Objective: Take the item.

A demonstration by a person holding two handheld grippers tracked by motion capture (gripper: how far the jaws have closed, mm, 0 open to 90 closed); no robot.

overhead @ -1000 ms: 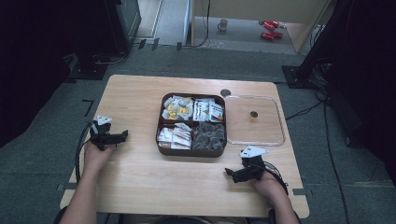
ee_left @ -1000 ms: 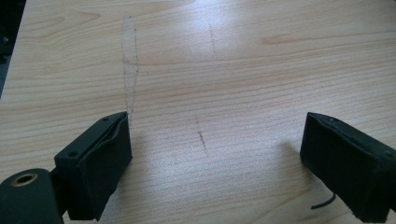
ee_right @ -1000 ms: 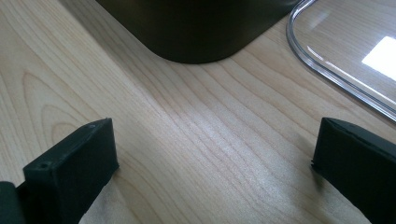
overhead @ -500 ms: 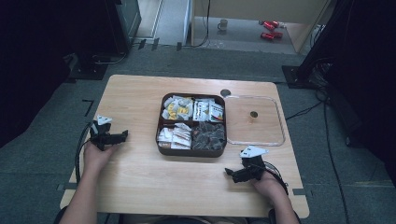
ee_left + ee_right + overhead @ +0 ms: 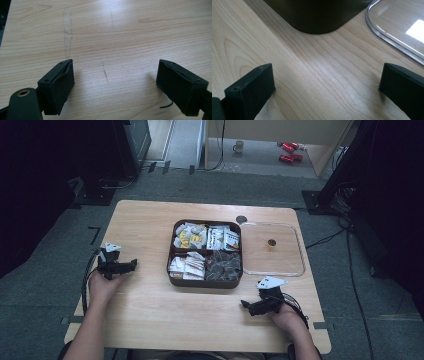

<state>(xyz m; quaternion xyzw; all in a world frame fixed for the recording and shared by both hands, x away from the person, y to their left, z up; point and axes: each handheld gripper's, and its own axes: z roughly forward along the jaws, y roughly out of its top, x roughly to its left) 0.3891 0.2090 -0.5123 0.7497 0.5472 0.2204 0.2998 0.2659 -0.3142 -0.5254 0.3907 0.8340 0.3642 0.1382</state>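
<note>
A dark brown four-compartment box stands mid-table, with yellow and white packets at its back and dark packets front right. Its clear lid lies flat to its right. My left gripper rests on the table left of the box, pointing at it. Its jaws have just been closing a little but stand wide over bare wood, with nothing between them. My right gripper lies near the front right and points left. It stands open, with the box corner and lid rim ahead.
The wooden table has a small round hole behind the box. Dark equipment stands on the floor at both sides. A mug and red objects lie on the floor beyond the table.
</note>
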